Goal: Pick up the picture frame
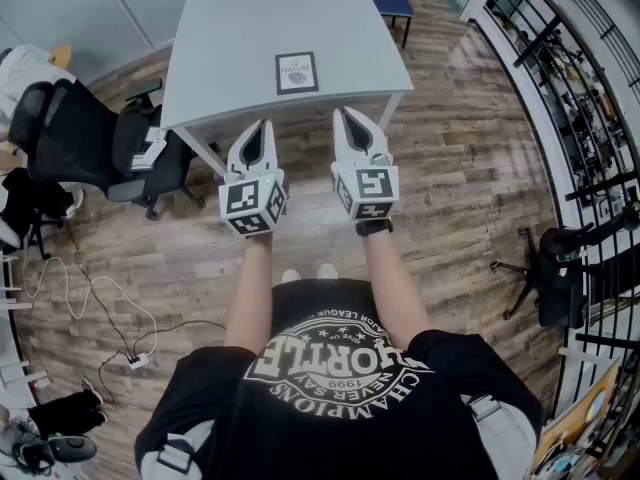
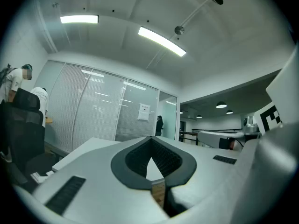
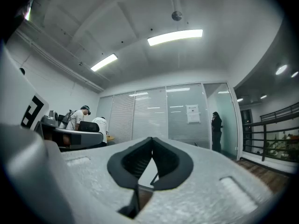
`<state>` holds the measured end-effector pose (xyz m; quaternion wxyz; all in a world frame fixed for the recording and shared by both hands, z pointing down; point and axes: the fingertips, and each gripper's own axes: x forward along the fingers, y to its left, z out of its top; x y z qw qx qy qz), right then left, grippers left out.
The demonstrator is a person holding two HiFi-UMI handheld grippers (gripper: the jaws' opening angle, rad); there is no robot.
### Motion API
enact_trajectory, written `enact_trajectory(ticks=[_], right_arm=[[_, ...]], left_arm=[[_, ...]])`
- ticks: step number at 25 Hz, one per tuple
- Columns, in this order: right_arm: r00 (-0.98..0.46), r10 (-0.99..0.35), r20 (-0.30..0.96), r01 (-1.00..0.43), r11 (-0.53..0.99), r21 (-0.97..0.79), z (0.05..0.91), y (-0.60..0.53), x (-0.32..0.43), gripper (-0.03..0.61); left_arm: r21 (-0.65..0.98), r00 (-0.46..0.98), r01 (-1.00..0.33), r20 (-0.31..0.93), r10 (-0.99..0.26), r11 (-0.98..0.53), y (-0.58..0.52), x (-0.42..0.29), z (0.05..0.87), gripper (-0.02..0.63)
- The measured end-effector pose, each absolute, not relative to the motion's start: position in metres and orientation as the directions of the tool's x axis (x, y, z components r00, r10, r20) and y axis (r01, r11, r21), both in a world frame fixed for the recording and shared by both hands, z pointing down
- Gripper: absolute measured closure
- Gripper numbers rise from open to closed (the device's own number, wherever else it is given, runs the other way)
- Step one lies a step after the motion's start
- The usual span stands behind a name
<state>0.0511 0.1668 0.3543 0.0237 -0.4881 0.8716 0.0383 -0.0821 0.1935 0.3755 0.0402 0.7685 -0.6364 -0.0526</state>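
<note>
A small picture frame (image 1: 297, 72) with a dark border and a white print lies flat on the grey table (image 1: 230, 48), near its front edge. My left gripper (image 1: 263, 126) is held level just short of that edge, its jaws shut with nothing between them. My right gripper (image 1: 347, 116) is beside it at the same height, also shut and empty. Both point toward the table, the frame lying ahead between them. In the left gripper view the gripper (image 2: 150, 141) shows its tips meeting; in the right gripper view the gripper (image 3: 152, 140) does the same. Neither gripper view shows the frame.
A black office chair (image 1: 75, 143) stands left of the table and a blue chair (image 1: 395, 3) behind it. A railing (image 1: 570, 98) runs along the right with another dark chair (image 1: 560, 268). Cables and a power strip (image 1: 135, 358) lie on the wooden floor at left. People stand by the glass wall (image 3: 84, 118).
</note>
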Motion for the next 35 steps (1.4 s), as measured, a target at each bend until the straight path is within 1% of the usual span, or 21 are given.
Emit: enact_trajectory(ticks=[8,27,35], right_arm=[[-0.550,-0.820,-0.159,-0.829,0.559,-0.017,0.349,0.176,0.063,0.578],[-0.601,-0.787,-0.137,-0.788,0.613,-0.062,0.370,0.165,0.092,0.578],[-0.623,-0.774,-0.110,-0.772,0.631,-0.070,0.383,0.157,0.087,0.578]], left_arm=[[0.146,0.176,-0.973,-0.022,-0.984,-0.178,0.197,-0.071,0.380,0.609],[0.140,0.172,-0.975,-0.016,-0.985,-0.173,0.192,-0.033,0.391,0.609],[0.126,0.159,-0.979,0.004,-0.987,-0.158,0.179,-0.032,0.398,0.607]])
